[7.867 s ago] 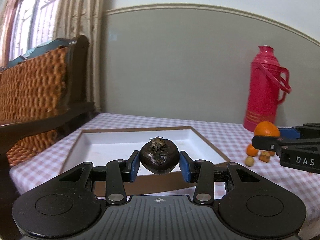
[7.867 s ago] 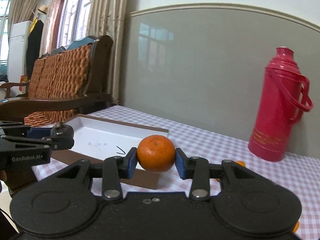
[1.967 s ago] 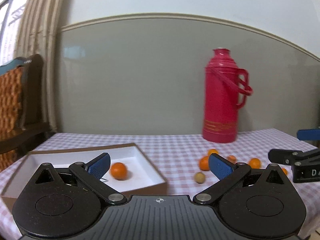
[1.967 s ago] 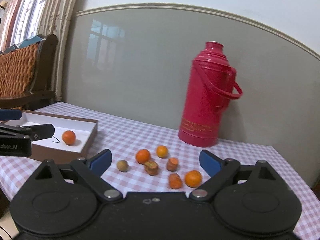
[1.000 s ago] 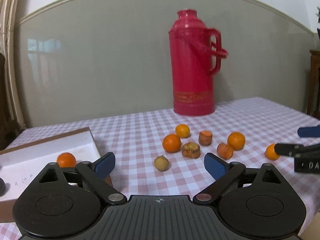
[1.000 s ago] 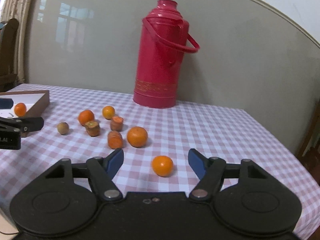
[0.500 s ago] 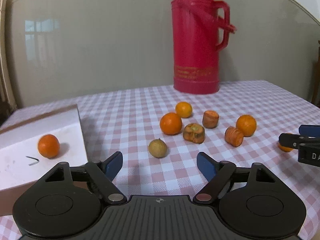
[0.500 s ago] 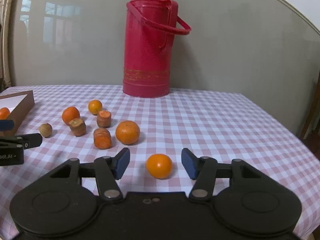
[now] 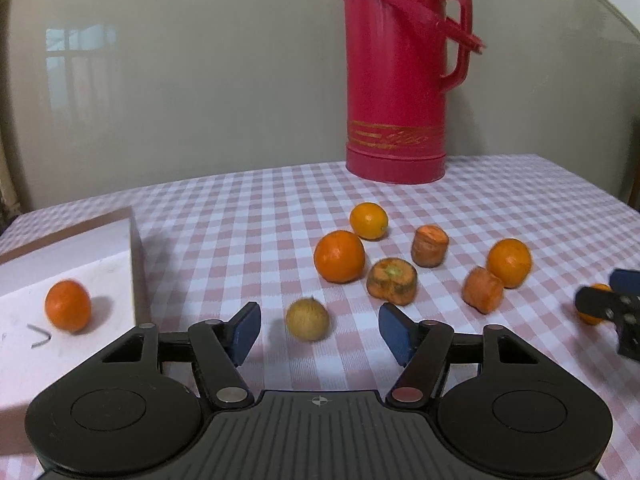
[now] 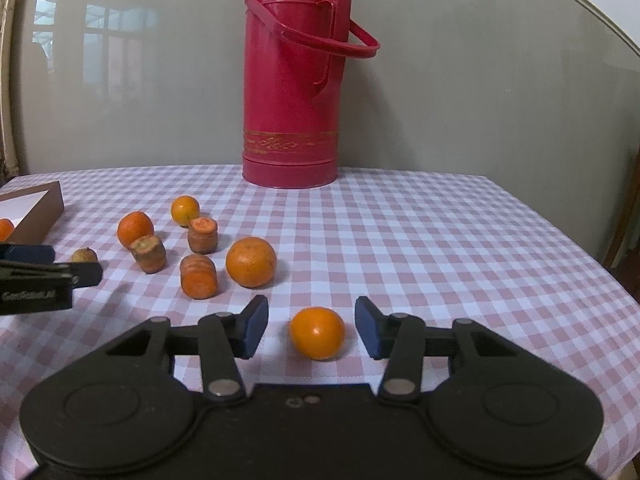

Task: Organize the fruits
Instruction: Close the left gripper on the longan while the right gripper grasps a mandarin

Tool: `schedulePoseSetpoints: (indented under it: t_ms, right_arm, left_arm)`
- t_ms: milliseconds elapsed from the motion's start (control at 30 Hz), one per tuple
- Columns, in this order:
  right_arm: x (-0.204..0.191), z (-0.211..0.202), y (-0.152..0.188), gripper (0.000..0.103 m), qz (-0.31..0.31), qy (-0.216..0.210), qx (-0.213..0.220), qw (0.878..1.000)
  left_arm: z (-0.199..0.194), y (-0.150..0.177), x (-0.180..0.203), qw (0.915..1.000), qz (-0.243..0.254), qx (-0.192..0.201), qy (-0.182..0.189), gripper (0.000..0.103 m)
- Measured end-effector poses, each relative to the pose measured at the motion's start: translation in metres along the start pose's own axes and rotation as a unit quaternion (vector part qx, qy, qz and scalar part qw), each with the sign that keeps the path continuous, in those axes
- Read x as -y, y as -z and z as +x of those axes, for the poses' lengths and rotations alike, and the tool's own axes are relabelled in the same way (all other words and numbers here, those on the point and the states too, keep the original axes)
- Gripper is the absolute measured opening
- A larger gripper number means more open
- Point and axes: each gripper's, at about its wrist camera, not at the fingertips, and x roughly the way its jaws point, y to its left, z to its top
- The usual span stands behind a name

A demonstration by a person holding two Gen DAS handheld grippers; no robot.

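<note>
Tablecloth (image 10: pixel 400 240): pink-white check
Flask (image 10: pixel 292 92): red, gold band
Tangerine (image 10: pixel 317 333): orange
Longan (image 9: pixel 307 319): tan
Tray (image 9: pixel 80 264): white, brown rim

Five oranges (image 10: pixel 317 333), three carrot chunks (image 10: pixel 198 276), one longan (image 9: pixel 307 319).

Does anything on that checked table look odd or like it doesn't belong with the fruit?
Yes: three cut carrot stubs lie among the oranges, though they are no fruit. A small metal staple also lies in the white box.
</note>
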Motion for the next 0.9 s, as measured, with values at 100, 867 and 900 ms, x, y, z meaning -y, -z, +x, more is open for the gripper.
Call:
schedulePoseSetpoints:
  t_ms: [100, 867, 900]
  right_arm:
    - [-0.001, 0.003, 0.0, 0.035, 0.001, -0.001, -0.009, 1.0]
    - [0.002, 0.005, 0.003, 0.023, 0.0, 0.015, -0.014, 1.0]
    - [0.002, 0.005, 0.003, 0.023, -0.002, 0.016, -0.012, 1.0]
  left_arm:
    - [0.009, -0.005, 0.001, 0.9999, 0.0, -0.011, -0.004, 0.066]
    - [0.005, 0.002, 0.004, 0.9995, -0.008, -0.02, 0.024, 0.025]
    - [0.003, 0.003, 0.005, 0.9995, -0.006, -0.018, 0.024, 0.025]
